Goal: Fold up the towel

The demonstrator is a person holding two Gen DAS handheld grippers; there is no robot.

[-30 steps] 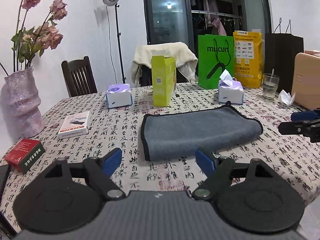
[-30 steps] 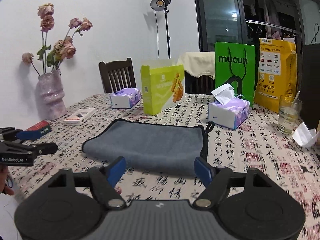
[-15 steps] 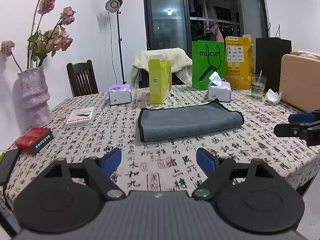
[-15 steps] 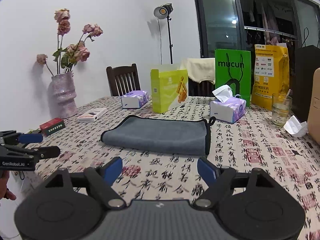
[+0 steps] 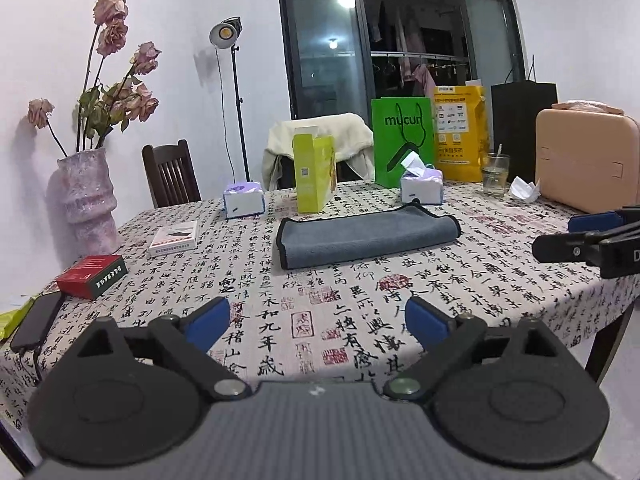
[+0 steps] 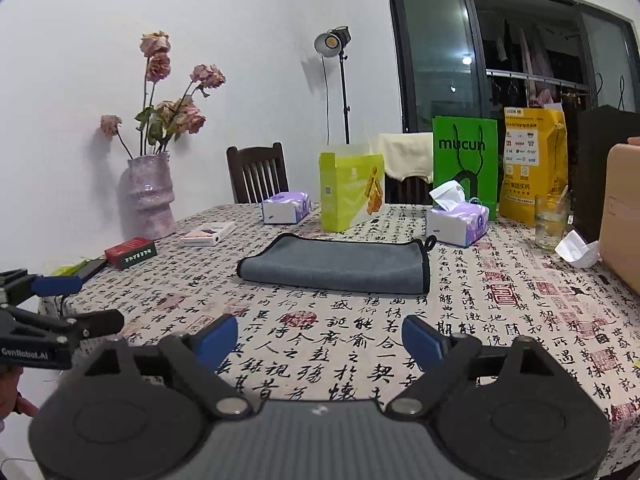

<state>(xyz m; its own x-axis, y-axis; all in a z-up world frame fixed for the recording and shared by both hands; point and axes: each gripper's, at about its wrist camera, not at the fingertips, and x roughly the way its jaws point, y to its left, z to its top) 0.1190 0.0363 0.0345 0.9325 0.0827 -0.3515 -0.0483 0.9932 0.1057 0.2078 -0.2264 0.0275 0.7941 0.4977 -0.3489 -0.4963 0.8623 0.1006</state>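
Note:
A grey towel [image 5: 366, 236] with black edging lies folded flat in the middle of the table; it also shows in the right wrist view [image 6: 336, 266]. My left gripper [image 5: 318, 320] is open and empty, held well back from the towel over the table's near edge. My right gripper [image 6: 320, 338] is open and empty, also well short of the towel. Each gripper shows at the side of the other's view: the right one [image 5: 576, 236] and the left one [image 6: 64, 304].
Behind the towel stand a yellow-green box [image 5: 314, 176], two tissue packs [image 5: 422, 190] [image 5: 243, 202], a green bag [image 5: 402, 142], a glass [image 5: 495, 174] and a tan case [image 5: 586, 160]. At left are a vase [image 5: 88, 200], a white box [image 5: 174, 238], a red box [image 5: 92, 276] and a phone [image 5: 36, 322].
Both grippers have drawn back and up from the towel, which now looks smaller and farther away. The towel has not moved.

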